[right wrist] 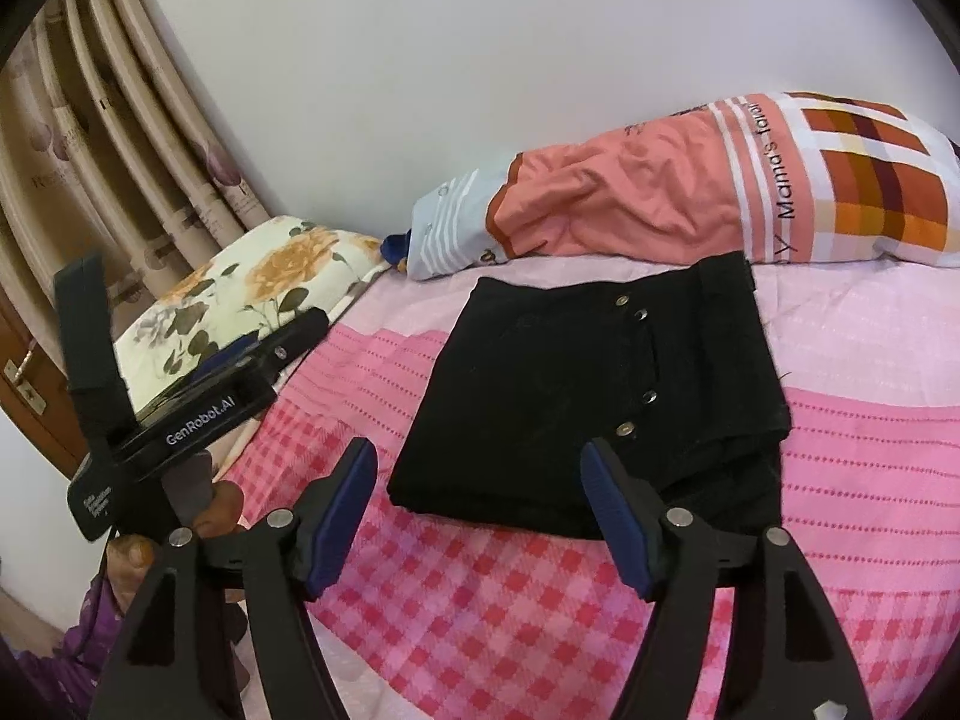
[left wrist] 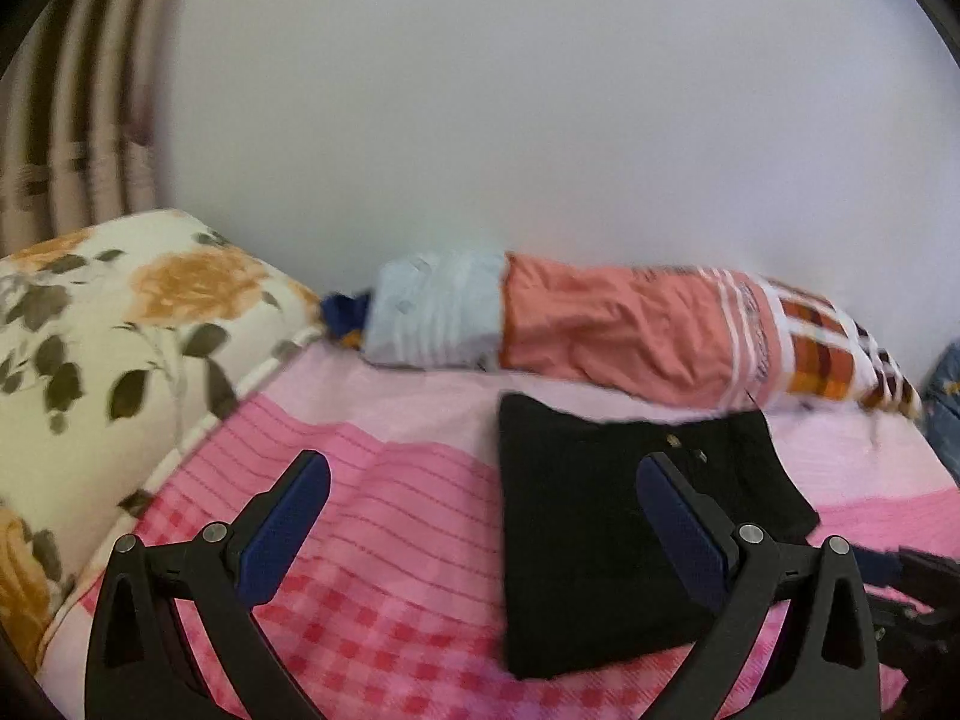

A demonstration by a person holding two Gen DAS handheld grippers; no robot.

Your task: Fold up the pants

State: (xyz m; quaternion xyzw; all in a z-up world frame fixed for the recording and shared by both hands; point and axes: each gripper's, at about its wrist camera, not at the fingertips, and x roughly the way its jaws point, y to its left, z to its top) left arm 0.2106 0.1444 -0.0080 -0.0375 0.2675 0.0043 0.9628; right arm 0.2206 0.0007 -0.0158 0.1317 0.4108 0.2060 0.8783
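Black pants point(left wrist: 600, 540) point(right wrist: 570, 390) lie folded into a compact rectangle on the pink checked bedsheet point(left wrist: 372, 540) point(right wrist: 540, 600), with metal snaps showing on top. My left gripper point(left wrist: 480, 468) hovers over the bed, open wide; its right finger stands over the pants and nothing is held. My right gripper point(right wrist: 479, 450) is also open, just short of the fold's near edge, with nothing gripped. In the right wrist view the left tool's black housing point(right wrist: 198, 405) shows at the left, held by a hand point(right wrist: 210, 504).
A floral pillow point(left wrist: 120, 330) point(right wrist: 270, 282) lies at the bed's left. A rolled orange and light-blue bundle point(left wrist: 600, 330) point(right wrist: 660, 192) runs along the white wall behind the pants. Curtains point(left wrist: 72, 120) point(right wrist: 120, 150) hang at the left, with a wooden door point(right wrist: 24, 384) beside them.
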